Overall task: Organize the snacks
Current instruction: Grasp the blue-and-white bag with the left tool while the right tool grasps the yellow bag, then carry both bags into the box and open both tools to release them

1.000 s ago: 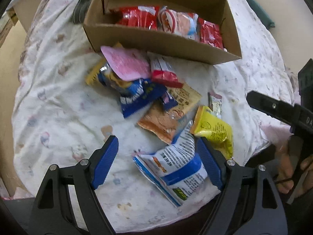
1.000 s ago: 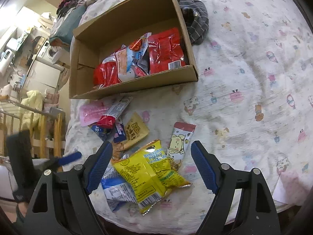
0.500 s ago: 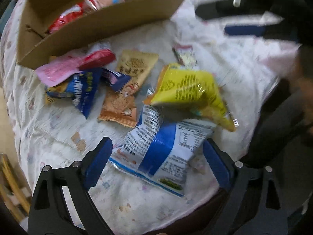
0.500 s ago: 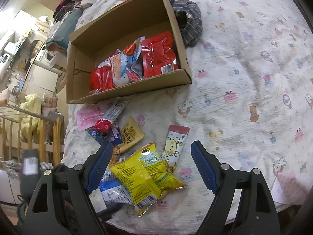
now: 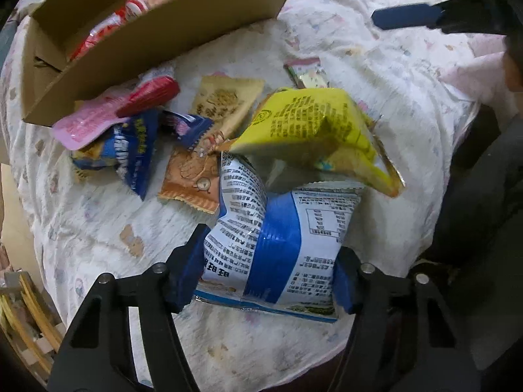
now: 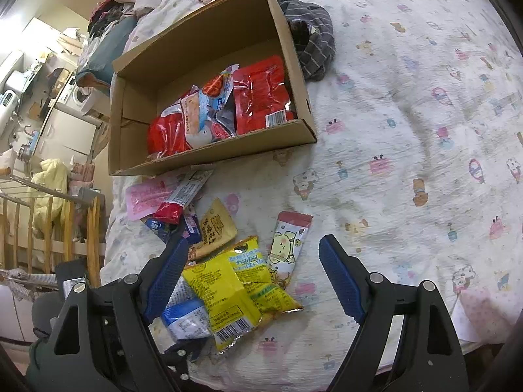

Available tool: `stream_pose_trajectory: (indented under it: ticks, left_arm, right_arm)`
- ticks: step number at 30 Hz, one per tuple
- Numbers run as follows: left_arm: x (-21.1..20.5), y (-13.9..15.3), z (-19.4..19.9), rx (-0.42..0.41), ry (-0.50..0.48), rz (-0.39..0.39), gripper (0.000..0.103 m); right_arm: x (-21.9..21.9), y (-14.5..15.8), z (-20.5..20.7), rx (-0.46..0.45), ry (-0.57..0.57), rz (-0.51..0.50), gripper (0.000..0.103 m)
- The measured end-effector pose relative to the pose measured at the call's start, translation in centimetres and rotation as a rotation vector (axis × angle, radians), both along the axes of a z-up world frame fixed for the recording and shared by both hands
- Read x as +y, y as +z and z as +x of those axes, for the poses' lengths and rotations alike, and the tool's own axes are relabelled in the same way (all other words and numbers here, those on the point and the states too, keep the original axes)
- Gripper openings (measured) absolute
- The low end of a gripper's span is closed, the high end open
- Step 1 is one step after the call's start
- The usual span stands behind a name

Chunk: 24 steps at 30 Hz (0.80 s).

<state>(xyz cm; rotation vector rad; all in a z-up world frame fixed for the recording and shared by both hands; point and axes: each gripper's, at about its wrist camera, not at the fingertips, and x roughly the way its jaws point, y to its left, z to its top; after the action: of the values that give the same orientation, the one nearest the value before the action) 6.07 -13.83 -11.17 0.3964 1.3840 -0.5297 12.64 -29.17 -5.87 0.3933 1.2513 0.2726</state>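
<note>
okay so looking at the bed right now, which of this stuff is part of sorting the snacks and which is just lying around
Part of the job:
- cardboard box, red packets already inside
- blue and white bag, between the left gripper pads
- yellow bag
- bear-print stick pack
- pink pouch
- right gripper, open

Just lying about:
- striped grey cloth
- wooden rail

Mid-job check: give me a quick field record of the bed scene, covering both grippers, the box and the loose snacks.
left gripper: jaws just closing, pads pressed on blue-and-white snack bag
right gripper: open, empty, above yellow snack bag
cardboard box: on bedsheet, holds red packets
loose snacks: pink packet, tan biscuit packet, bear-print stick pack
overlap: yellow snack bag lies partly over blue-and-white snack bag
</note>
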Motion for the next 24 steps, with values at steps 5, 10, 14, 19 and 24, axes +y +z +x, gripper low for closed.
stream_pose_trajectory:
  ticks: [5, 10, 14, 19, 24]
  left_arm:
    - [2.5, 3.3, -0.3, -0.032, 0.051, -0.110, 0.063]
    - [7.0, 5.5, 2.0, -0.088, 0.237, -0.161, 0.063]
    - [11.0, 5.2, 3.9, -0.123, 0.442, -0.144, 0.063]
    - [13.4, 6.0, 4.5, -0.161, 0.555, -0.161, 0.063]
    - [13.7, 6.0, 4.6, -0.158, 0.574, -0.162, 0.063]
  right_arm:
    - [0.1, -0.2, 0.1, 0.007, 0.000, -0.001, 0.085]
    - [0.7, -0.7, 0.2, 0.025, 0.018, -0.001, 0.085]
    - [2.6, -1.4, 0.3, 0.058, 0.099, -0.002, 0.085]
    - [6.8, -3.1, -0.6, 0.100, 0.287, -0.128, 0.096]
    - [8.9, -5.1, -1.2, 0.123, 0.375, -0.258, 0.096]
